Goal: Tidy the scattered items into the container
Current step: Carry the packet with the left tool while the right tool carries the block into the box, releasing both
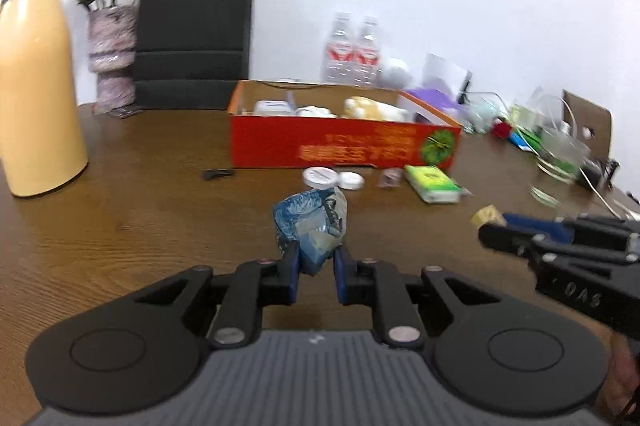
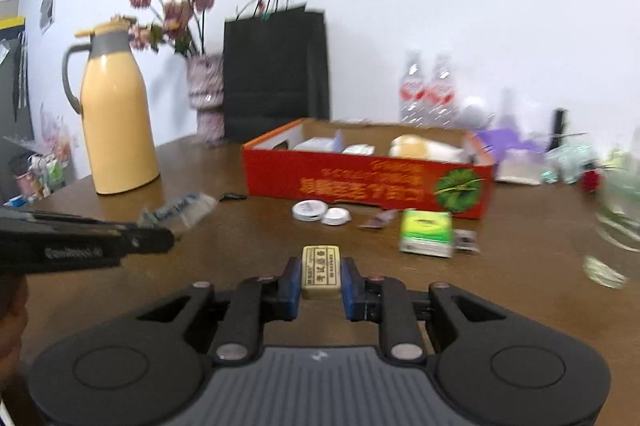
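Observation:
My left gripper (image 1: 315,258) is shut on a crumpled blue and white packet (image 1: 310,224), held above the wooden table short of the red cardboard box (image 1: 340,146). My right gripper (image 2: 321,276) is shut on a small beige eraser (image 2: 321,271) with printed characters, also short of the red cardboard box (image 2: 360,182). The box holds several white and yellow items. In front of it lie two white lids (image 1: 332,178), a green tissue pack (image 1: 432,183) and a small wrapper (image 1: 390,178). In the right wrist view the left gripper (image 2: 160,240) enters from the left with the packet (image 2: 184,210).
A yellow thermos jug (image 1: 36,86), a vase of flowers (image 1: 112,58) and a black paper bag (image 1: 194,30) stand at the back left. Water bottles (image 1: 354,50) and glass and plastic clutter (image 1: 560,146) fill the back right. A black clip (image 1: 218,173) lies left of the lids.

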Available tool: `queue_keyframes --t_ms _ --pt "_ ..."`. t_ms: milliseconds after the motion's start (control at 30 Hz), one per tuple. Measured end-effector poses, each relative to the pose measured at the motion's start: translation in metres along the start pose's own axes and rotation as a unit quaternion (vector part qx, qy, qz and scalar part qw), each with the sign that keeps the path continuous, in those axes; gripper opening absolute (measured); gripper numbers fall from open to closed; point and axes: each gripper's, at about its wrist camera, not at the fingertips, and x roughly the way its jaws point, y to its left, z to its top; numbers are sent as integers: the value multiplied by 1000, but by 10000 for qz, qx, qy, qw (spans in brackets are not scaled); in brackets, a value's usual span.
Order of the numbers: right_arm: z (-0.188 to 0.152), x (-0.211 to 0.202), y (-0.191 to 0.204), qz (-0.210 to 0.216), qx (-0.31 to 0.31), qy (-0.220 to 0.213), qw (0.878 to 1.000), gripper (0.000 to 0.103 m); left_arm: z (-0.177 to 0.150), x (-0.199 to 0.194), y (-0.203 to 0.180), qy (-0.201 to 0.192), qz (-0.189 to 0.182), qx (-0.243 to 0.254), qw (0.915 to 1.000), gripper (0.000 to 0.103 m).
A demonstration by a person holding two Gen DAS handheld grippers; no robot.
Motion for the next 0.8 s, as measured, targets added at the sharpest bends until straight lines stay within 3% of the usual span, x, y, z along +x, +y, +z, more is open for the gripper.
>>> queue_keyframes --t_ms 100,200,267,367,467,600,700,800 --pt "6 -12 -10 -112 84 -130 9998 19 20 -6 -9 -267 -63 222 9994 17" --pt "36 -16 -27 -245 114 -431 9987 19 73 2 -2 -494 -75 424 9978 17" --pt "72 -14 -42 -364 110 -693 9969 19 122 20 9 -311 -288 340 9985 17" --pt "147 11 -71 -540 38 -743 9958 19 190 65 20 222 -577 264 9977 17" --pt "225 69 -108 -293 209 70 9993 20 239 137 32 1086 -687 205 9915 17" --pt "287 173 -148 242 692 1544 9853 19 240 234 55 2214 -395 224 9741 17" --pt "284 251 -165 27 760 2485 9656 19 222 282 58 2737 -134 412 9608 17" --pt "252 311 -174 -183 819 3274 9412 19 209 311 61 2972 -99 402 9539 17"
